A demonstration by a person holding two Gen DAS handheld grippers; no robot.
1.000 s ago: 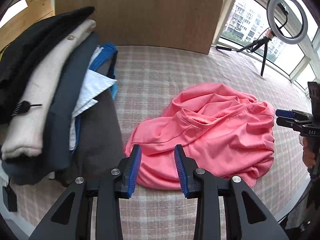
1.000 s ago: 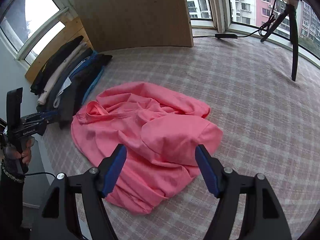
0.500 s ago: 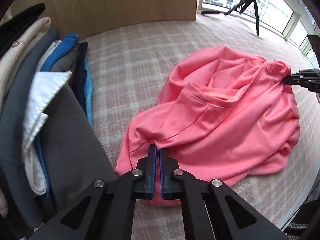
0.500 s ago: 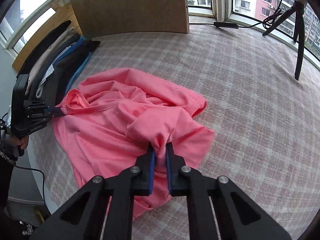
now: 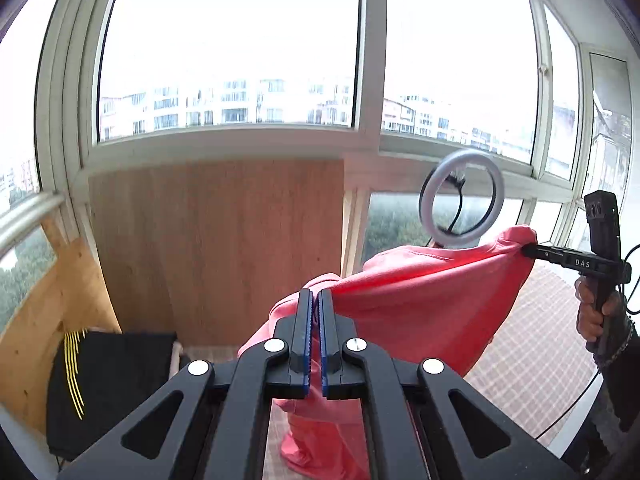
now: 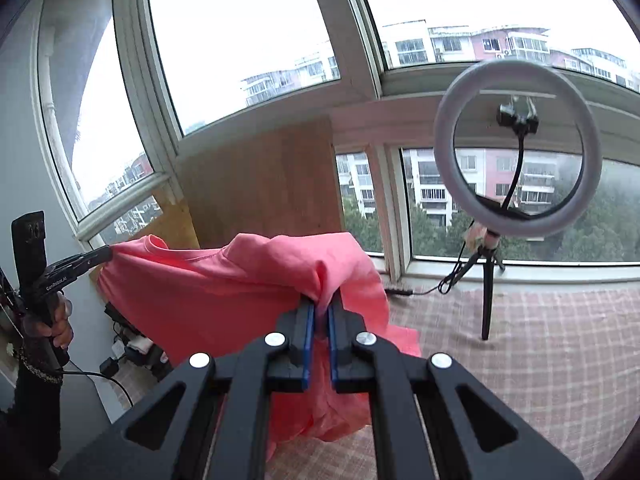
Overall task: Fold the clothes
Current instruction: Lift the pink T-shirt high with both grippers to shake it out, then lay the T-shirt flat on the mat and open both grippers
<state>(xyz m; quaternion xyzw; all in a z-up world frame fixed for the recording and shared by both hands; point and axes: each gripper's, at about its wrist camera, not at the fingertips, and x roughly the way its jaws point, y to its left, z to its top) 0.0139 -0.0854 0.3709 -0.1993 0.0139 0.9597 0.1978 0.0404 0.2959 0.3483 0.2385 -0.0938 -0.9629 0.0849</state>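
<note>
A pink shirt [image 5: 420, 296] hangs in the air, stretched between both grippers above the checked surface. My left gripper [image 5: 315, 298] is shut on one upper corner of the fabric, its blue pads pressed together on the cloth. In the right wrist view my right gripper [image 6: 321, 306] is shut on a bunched fold of the pink shirt [image 6: 208, 292]. Each view shows the other gripper pinching the far corner: the right gripper [image 5: 532, 249] at the right edge, the left gripper [image 6: 105, 255] at the left edge. The shirt's lower part drapes below, partly hidden by the gripper bodies.
A ring light on a tripod [image 6: 516, 168] stands on the checked surface [image 6: 540, 352] near the windows. A wooden panel [image 5: 216, 248] leans at the back. A black folded garment with yellow stripes [image 5: 108, 380] lies at the lower left. A cable [image 6: 436, 286] runs along the sill.
Both grippers closed on the pink shirt as it lay on the checked surface, then rose and tilted up, lifting it into the air and spreading it between them.
</note>
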